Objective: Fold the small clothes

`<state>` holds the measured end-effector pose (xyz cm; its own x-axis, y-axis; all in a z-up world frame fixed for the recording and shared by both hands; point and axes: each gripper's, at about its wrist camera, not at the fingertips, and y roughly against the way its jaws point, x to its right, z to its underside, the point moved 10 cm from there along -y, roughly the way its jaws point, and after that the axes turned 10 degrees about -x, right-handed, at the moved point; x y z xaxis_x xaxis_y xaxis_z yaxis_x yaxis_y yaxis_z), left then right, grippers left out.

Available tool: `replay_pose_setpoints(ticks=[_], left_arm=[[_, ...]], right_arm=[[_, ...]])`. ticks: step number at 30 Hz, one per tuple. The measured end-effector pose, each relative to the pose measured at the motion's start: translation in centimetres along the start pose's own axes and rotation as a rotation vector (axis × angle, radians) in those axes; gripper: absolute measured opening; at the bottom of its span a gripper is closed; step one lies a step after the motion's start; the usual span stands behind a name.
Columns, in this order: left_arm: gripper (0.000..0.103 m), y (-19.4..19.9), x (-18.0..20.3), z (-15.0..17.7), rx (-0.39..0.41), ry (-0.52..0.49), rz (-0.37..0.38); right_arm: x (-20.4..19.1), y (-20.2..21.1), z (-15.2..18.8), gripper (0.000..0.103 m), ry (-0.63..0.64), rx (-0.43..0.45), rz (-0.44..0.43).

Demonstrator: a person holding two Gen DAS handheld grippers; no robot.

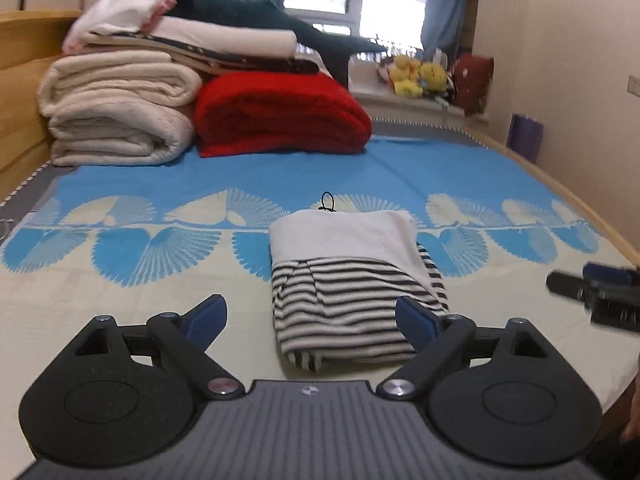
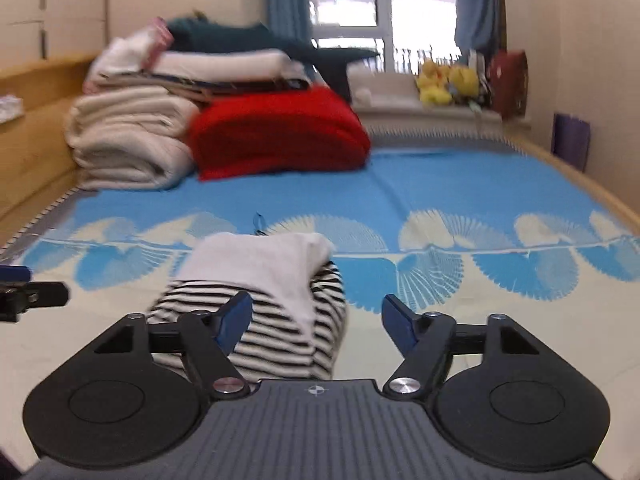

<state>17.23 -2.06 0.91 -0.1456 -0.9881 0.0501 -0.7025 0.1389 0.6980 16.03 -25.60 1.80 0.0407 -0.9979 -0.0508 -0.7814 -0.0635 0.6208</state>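
A small black-and-white striped garment with a white part (image 1: pixel 352 276) lies folded into a compact bundle on the bed, a thin black loop at its far end. My left gripper (image 1: pixel 310 318) is open and empty just in front of the bundle's near edge. In the right wrist view the same garment (image 2: pixel 272 296) lies slightly left of centre. My right gripper (image 2: pixel 318 320) is open and empty, its left finger over the striped part. Each gripper shows at the other view's edge: the right gripper (image 1: pixel 596 292), the left gripper (image 2: pixel 24 292).
The bed sheet (image 1: pixel 120 312) is cream with a blue fan pattern. At the far left stand folded cream blankets (image 1: pixel 120 112), a red blanket (image 1: pixel 280 114) and a pile of other linens (image 1: pixel 192 36). Plush toys (image 1: pixel 420 74) sit on the windowsill. A wooden bed rim (image 1: pixel 560 184) runs along the right.
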Motion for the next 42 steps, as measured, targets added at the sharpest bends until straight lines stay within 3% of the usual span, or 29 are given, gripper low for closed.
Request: replay_pose_setpoints(ticks=[6, 11, 18, 22, 42], left_arm=[[0.094, 3.7, 2.3, 4.2, 0.049, -0.011, -0.05], [0.094, 1.4, 3.0, 7.0, -0.048, -0.009, -0.077], [0.094, -1.4, 2.0, 7.6, -0.12, 0.067, -0.067], [0.094, -2.0, 2.0, 7.7, -0.122, 0.064, -0.093], [0.094, -2.7, 3.3, 7.1, -0.114, 0.076, -0.064]], right_arm=[[-1.7, 4.2, 4.9, 0.084, 0.015, 0.008, 0.026], [-2.6, 4.6, 7.1, 0.084, 0.0, -0.03, 0.064], [-3.4, 2.9, 7.6, 0.084, -0.001, -0.073, 0.073], [-3.5, 2.0, 7.9, 0.084, -0.014, -0.088, 0.074], [-5.3, 0.1, 7.6, 0.083, -0.009, -0.102, 0.064]])
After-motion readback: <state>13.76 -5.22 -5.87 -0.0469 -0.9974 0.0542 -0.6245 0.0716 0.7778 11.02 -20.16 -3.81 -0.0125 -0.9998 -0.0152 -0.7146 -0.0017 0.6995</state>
